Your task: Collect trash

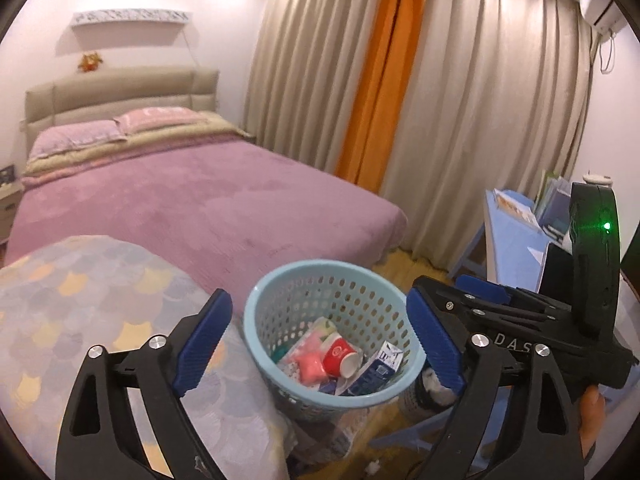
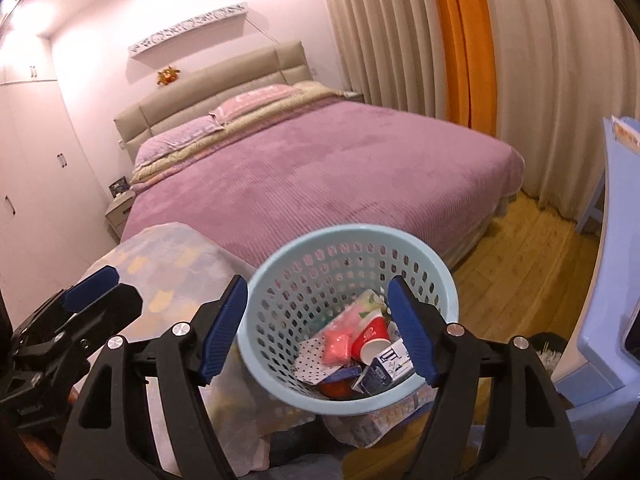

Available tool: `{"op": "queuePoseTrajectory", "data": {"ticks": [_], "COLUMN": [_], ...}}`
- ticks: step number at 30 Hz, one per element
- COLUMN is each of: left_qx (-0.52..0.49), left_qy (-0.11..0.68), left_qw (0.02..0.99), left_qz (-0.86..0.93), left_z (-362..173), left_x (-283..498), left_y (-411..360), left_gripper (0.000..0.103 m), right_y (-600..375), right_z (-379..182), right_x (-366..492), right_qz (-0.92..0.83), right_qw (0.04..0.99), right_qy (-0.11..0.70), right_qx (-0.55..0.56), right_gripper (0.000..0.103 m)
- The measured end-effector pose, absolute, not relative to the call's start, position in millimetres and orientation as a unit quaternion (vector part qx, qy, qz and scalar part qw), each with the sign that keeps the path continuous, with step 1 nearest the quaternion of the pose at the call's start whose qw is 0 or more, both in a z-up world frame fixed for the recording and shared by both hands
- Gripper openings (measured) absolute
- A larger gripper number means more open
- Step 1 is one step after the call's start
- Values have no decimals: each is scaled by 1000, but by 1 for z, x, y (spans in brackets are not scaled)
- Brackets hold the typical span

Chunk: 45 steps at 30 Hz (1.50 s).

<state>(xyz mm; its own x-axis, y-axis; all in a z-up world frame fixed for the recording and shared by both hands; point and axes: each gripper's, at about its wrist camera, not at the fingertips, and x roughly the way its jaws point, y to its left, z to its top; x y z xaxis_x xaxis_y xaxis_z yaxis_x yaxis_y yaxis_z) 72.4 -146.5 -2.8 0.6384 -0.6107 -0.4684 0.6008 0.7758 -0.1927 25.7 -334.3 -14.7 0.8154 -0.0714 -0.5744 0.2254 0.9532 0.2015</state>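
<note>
A light blue perforated basket (image 1: 280,296) stands below and ahead of both grippers; it also shows in the right wrist view (image 2: 280,276). It holds trash: a red paper cup (image 1: 340,356), a pink packet (image 1: 310,364), a blue and white carton (image 1: 378,368) and a dotted wrapper (image 2: 310,360). My left gripper (image 1: 320,344) is open and empty, its jaws spread either side of the basket. My right gripper (image 2: 320,332) is open and empty, over the basket. The right gripper shows in the left wrist view (image 1: 452,292).
A bed with a purple cover (image 1: 208,208) fills the middle. A folded patterned blanket (image 1: 80,300) lies left of the basket. A blue desk (image 1: 516,232) and blue furniture (image 2: 612,240) stand at the right. Beige and orange curtains (image 1: 400,80) hang behind. Wooden floor (image 2: 532,256) shows at the right.
</note>
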Motion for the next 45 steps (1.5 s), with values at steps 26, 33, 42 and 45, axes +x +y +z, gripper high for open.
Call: {"op": "queuePoseTrajectory", "data": {"ticks": [26,33,42,45], "left_qx": [-11,-15,-25,-26], "left_qy": [195,194,191,194], "left_qw": [957,960,960,959], "left_qz": [-213,-202,-204,-204], "left_z": [-5,-2,0,-2], "left_x": [-25,-36,-42,-41], "left_y": [-88,-76,-70,-70], "left_gripper": [94,94,95,95], "right_y": [-263,-260,-261,-262], "right_z": [-3,-4,-8,-8], "right_x": [-39,-46,-53,-53], "right_qz": [-134,-134,-131,-132], "right_qw": [970,970,969,969], "right_qy": [195,200,204,204], "right_qx": [44,41,48,49], "right_gripper": [70,70,70,70]}}
